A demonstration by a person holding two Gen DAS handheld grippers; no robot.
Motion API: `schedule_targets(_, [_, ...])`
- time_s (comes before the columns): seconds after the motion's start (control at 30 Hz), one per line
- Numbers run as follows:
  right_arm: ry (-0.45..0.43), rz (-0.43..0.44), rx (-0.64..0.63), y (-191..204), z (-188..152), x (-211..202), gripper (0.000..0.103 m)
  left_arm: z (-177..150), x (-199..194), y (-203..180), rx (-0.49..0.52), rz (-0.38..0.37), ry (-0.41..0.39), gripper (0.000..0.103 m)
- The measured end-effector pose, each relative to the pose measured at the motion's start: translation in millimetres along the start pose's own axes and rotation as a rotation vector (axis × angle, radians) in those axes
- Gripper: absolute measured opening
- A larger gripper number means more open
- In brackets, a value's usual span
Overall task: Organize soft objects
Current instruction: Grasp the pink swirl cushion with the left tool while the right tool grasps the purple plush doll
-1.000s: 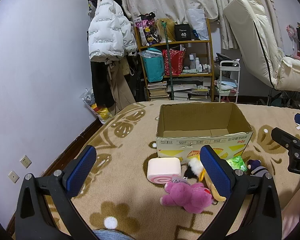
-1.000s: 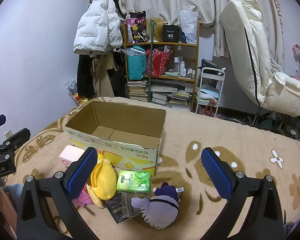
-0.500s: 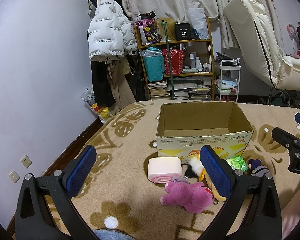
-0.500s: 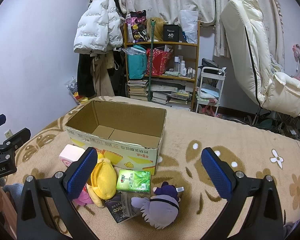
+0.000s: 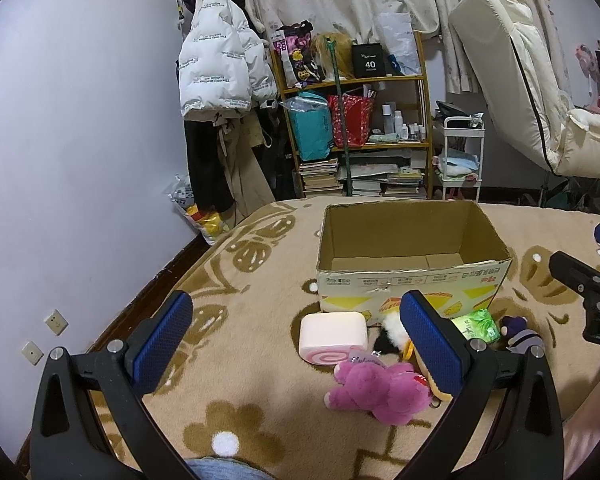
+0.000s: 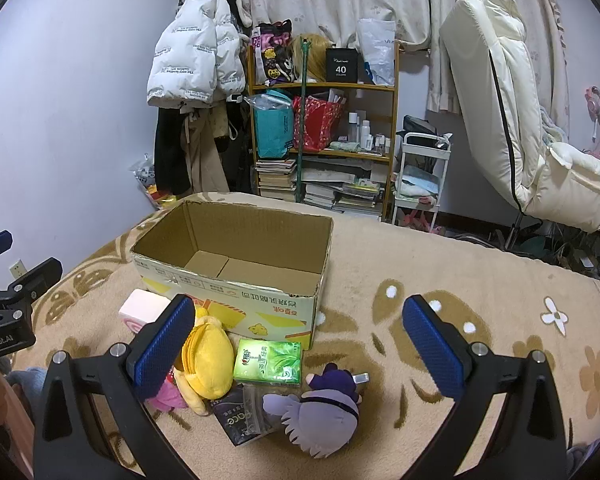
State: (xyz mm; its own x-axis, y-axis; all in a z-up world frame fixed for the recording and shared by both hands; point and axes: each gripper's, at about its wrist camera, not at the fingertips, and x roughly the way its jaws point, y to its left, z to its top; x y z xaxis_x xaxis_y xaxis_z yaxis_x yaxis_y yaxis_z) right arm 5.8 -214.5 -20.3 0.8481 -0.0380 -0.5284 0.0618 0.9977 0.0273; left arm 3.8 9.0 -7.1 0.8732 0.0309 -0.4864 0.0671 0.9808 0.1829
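As both tongs point(image 5: 296, 336) point(image 6: 296, 336) are held wide open and empty, the soft, light bear point(image 5: 380, 394) should be gripped at its body.

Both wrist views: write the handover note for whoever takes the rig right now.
Left gripper: open, empty, above the blanket.
Right gripper: open, empty.
Box: upright, nothing visible inside.
In front of the box, on the blanket: pink roll cushion, pink plush, yellow plush, green tissue pack, purple plush, dark packet.
Done: nothing boxed.
Left: presumably the soft things go into the box.
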Motion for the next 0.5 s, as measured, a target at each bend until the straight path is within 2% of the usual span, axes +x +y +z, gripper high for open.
schedule_targets(0.1, [0.011,0.008,0.017,-2,0,2,0.103,0,3,3,-0.003,0.015,0.016,0.102])
schedule_targets(0.3, [0.076,0.024,0.116,-14,-2,14,0.103,7,23,7,-0.004,0.019,0.096,0.102])
schedule_targets(0.4, [0.125,0.029,0.168,-24,-2,24,0.103,11,39,6,0.005,0.035,0.141,0.102])
schedule_targets(0.5, [0.211,0.047,0.236,-36,-7,40,0.103,16,54,8,-0.028,0.052,0.193,0.102])
